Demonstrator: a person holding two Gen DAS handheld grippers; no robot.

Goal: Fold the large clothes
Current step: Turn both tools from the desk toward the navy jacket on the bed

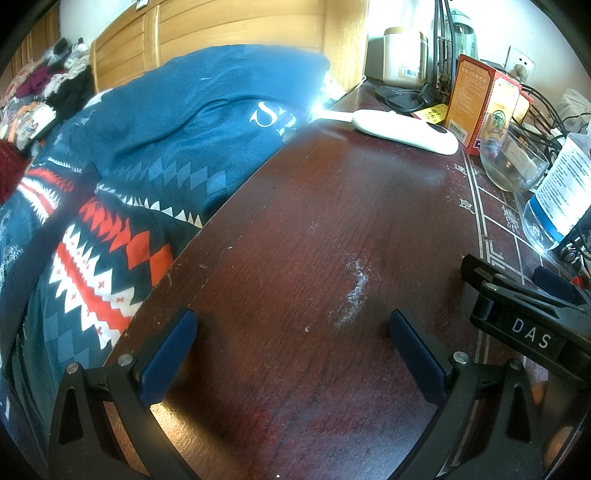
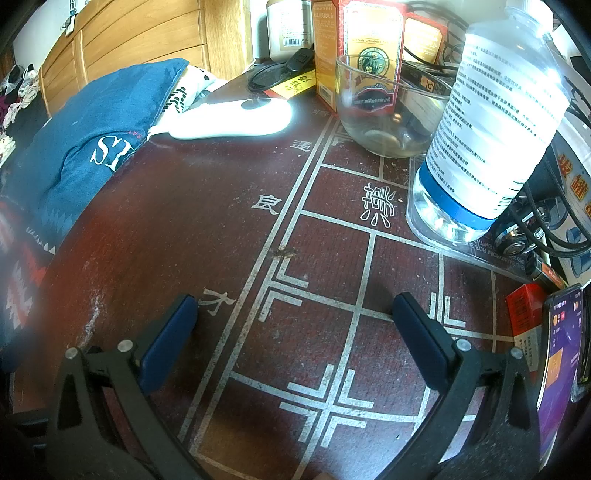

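My left gripper (image 1: 291, 343) is open over a dark red wooden table (image 1: 295, 240), with nothing between its blue pads. My right gripper (image 2: 295, 332) is open too, low over the white chessboard lines on the same table (image 2: 184, 221). It also shows at the right edge of the left wrist view as a black arm marked DAS, the right gripper (image 1: 524, 317). A blue patterned bedcover (image 1: 129, 166) lies on the bed left of the table, and a heap of mixed clothes (image 1: 44, 92) sits far back on the bed. Neither gripper touches any cloth.
A white handheld device (image 2: 229, 120), a glass bowl (image 2: 384, 107), a big water bottle (image 2: 491, 129), orange boxes (image 2: 369, 44), a jar (image 1: 404, 57) and cables crowd the table's far side. A phone (image 2: 557, 362) leans at the right. A wooden headboard (image 1: 221, 33) stands behind the bed.
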